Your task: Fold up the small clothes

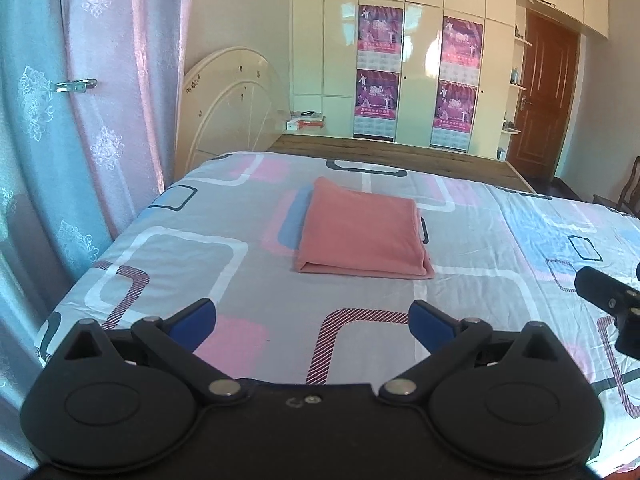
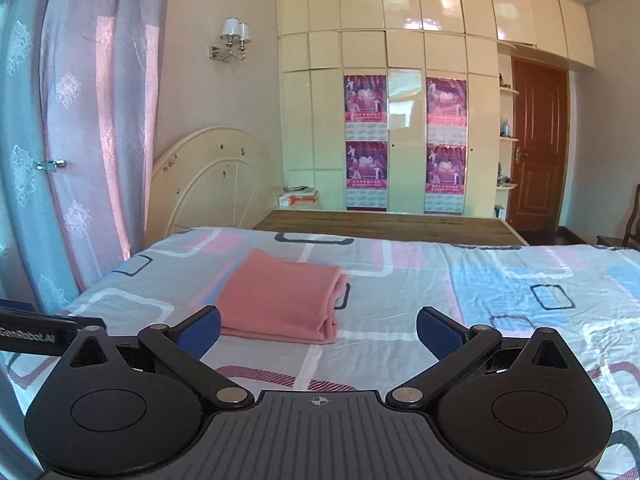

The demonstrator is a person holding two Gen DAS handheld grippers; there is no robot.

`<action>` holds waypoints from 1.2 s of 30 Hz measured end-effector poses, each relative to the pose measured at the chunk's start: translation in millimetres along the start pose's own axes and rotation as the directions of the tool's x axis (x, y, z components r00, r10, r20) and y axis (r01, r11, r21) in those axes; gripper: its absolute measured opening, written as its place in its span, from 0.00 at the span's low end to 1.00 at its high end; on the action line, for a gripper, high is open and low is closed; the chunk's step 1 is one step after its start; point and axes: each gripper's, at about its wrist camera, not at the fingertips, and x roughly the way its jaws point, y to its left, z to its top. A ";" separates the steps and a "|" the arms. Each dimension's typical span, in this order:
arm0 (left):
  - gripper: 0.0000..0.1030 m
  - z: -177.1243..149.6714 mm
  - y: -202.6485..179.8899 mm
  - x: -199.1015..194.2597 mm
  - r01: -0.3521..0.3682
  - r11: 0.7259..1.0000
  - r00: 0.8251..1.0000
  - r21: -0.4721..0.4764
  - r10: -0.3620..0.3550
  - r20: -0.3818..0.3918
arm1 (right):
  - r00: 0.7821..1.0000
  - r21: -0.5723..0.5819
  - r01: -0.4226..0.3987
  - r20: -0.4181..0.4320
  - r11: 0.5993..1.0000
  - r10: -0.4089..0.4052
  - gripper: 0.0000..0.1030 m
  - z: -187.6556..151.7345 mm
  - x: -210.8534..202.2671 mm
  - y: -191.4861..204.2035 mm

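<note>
A salmon-pink garment [image 1: 362,232] lies folded into a neat rectangle on the bed's patterned sheet [image 1: 200,216]. It also shows in the right wrist view [image 2: 284,298], its layered edges to the right. My left gripper [image 1: 312,314] is open and empty, held above the sheet short of the garment's near edge. My right gripper [image 2: 318,326] is open and empty, just behind the garment's near right corner. The right gripper's body shows at the right edge of the left wrist view [image 1: 612,300]. The left gripper's body shows at the left edge of the right wrist view [image 2: 40,334].
Blue and pink curtains [image 1: 80,120] hang along the bed's left side. A cream round headboard panel [image 1: 236,100] leans behind the bed. A wardrobe with posters [image 1: 420,76] and a brown door [image 1: 548,100] stand at the far wall. A wooden chair [image 1: 628,184] is at the right.
</note>
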 end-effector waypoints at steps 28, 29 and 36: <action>0.99 1.6 -0.2 -5.5 -0.010 1.000 1.000 -0.011 0.010 0.011 | 1.000 -0.001 -0.018 -0.015 1.000 0.018 1.00 -3.4 0.6 -3.4; 0.99 1.6 -0.2 -5.4 -0.010 1.000 1.000 -0.010 0.010 0.011 | 1.000 -0.001 -0.019 -0.016 1.000 0.019 1.00 -3.7 0.7 -3.1; 0.99 4.9 3.0 -3.3 -0.019 1.000 1.000 -0.015 0.019 0.003 | 1.000 -0.001 -0.021 -0.020 1.000 0.021 1.00 -3.6 2.3 -2.9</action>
